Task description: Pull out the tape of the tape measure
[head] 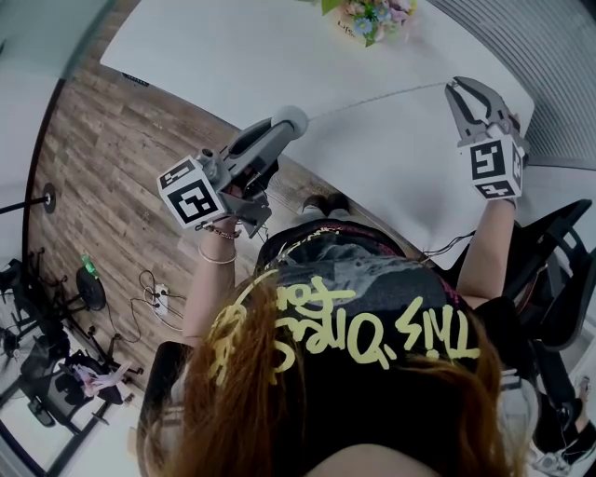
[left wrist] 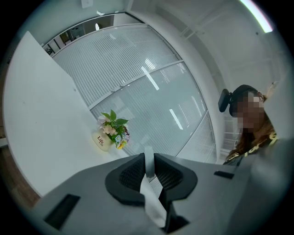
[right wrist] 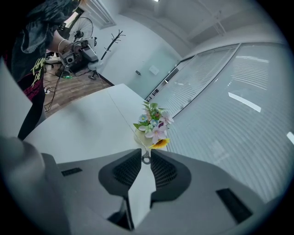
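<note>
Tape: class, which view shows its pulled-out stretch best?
Head view: the tape runs whole between left gripper and right gripper. Right gripper view shows only its end ring; left gripper view only its case.

A white bench [head: 233,56] is carrying a bunch of mixed flowers [head: 370,17] in a small cream pot [left wrist: 102,141]. The pot is standing upright near the bench's far edge, on the side of the window blinds. The bench is standing on a wooden plank floor [head: 102,158]. On this floor, at the left, a white power strip [head: 160,298] is lying among loose dark cables [head: 144,279]. Further left, some black stands [head: 37,307] are resting, and a round black base [head: 47,197] is sitting apart from them.
</note>
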`<state>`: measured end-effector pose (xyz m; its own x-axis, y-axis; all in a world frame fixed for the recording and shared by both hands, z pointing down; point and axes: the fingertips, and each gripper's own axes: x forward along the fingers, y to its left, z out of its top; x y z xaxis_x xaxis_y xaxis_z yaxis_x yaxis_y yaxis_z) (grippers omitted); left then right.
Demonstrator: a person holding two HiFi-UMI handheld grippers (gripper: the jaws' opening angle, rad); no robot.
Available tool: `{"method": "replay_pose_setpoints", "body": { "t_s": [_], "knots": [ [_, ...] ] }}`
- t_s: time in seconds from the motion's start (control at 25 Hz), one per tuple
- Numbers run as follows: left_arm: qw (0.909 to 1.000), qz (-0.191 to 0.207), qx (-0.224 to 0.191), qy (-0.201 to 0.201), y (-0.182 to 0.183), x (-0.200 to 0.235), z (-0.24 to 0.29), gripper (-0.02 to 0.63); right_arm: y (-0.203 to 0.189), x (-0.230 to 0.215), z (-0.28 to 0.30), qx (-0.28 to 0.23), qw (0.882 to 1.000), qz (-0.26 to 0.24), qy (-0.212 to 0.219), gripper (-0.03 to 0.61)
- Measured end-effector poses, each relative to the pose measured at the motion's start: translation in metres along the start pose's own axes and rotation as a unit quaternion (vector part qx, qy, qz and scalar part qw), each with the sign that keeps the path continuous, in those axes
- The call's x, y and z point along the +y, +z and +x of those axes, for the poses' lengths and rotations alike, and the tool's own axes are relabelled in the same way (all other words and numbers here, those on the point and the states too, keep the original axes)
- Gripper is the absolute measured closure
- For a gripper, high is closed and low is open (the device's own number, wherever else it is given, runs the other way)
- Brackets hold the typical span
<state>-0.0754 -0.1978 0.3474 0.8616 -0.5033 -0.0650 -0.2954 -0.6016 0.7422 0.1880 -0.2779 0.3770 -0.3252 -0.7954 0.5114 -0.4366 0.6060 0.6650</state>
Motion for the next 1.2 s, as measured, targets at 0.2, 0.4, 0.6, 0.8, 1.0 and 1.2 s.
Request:
{"method": "replay_pose_setpoints", "body": {
  "t_s": [0.2, 0.4, 0.6, 0.8, 1.0, 1.2],
  "knots": [
    [1.0, 0.001, -0.005, 0.002, 0.002, 0.001, -0.002, 0.557, -0.004, -0.011, -0.004, 0.003, 1.0, -0.004, -0.016, 0.512],
    [1.0, 0.002, -0.009, 0.004, 0.004, 0.0, -0.003, 0.557, -0.005, -0.018, -0.007, 0.003, 1.0, -0.002, -0.023, 0.512],
    [0.9999, -0.002, -0.01, 0.004, 0.002, 0.002, -0.004, 0.557, -0.005, -0.018, -0.006, 0.0, 1.0, -0.002, -0.025, 0.512],
    [0.9999, -0.007, -0.007, 0.003, 0.0, 0.004, -0.003, 0.557, -0.008, -0.018, -0.006, 0.009, 1.0, 0.001, -0.028, 0.512],
    [0.9999, -0.007, -0.008, 0.003, 0.001, 0.004, -0.003, 0.557, -0.006, -0.017, -0.007, 0.005, 1.0, -0.003, -0.026, 0.512],
    [1.0, -0.004, -0.001, 0.001, 0.001, 0.002, 0.0, 0.557, 0.0, -0.017, -0.007, -0.001, 1.0, -0.005, -0.025, 0.512]
  ]
}}
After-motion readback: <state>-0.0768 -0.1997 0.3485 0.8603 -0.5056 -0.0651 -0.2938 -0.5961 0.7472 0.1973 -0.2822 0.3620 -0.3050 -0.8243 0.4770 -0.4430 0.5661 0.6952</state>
